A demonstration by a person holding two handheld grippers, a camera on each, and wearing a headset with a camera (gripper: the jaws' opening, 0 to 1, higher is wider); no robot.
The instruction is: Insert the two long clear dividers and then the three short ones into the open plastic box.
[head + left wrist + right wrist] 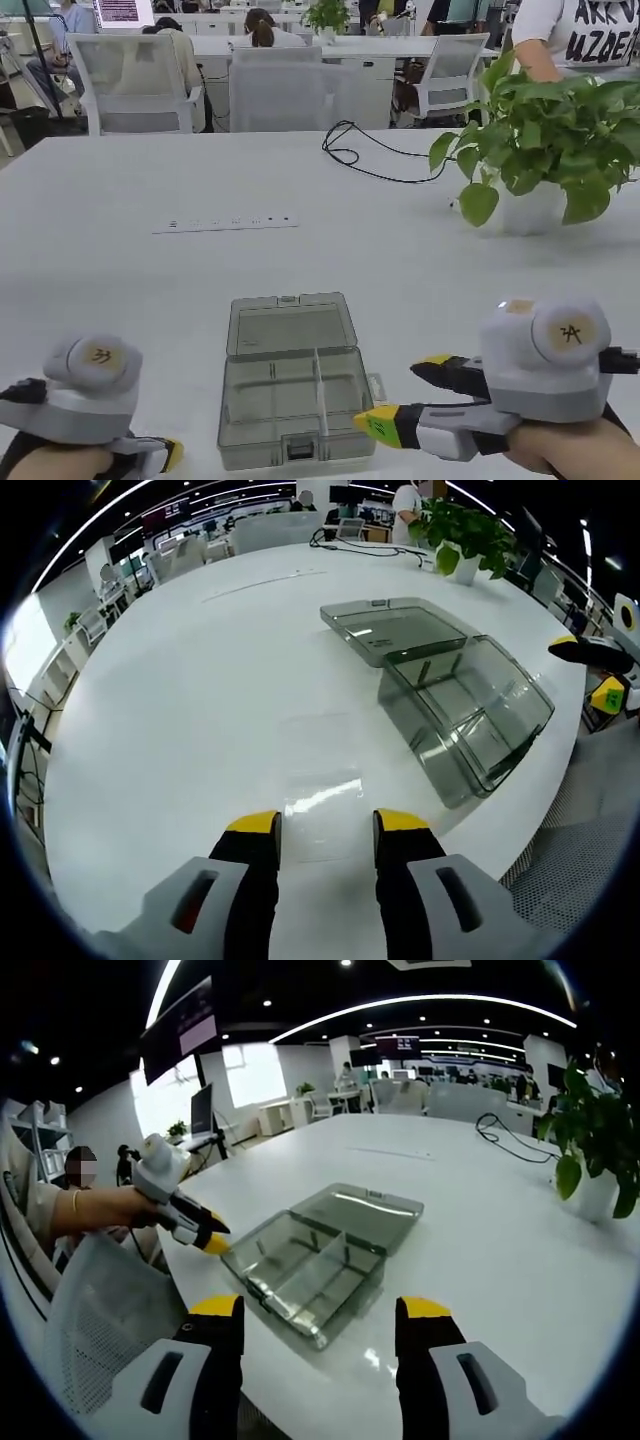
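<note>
Plastic box (290, 400) sits open at 6 o'clock on the worktop (200, 280), with a centre partition (319, 385) seated; the full count is unclear. A loose clear divider (322, 792) lies ahead of the left tool (327, 825). The left tool and right tool (320, 1310) are both wide and empty.

Background stuff: a leafy potted plant (540, 140) in a white pot (530, 210) sits on the white table (120, 280), well past the right gripper (400, 392) fingers and off to their right. A looped black cable (360, 155) lies just left of it. A flat white strip (225, 224) with small dark marks lies far ahead of the left gripper (327, 825) fingers. Beyond the table are white office chairs (135, 80) and seated people (262, 30).
</note>
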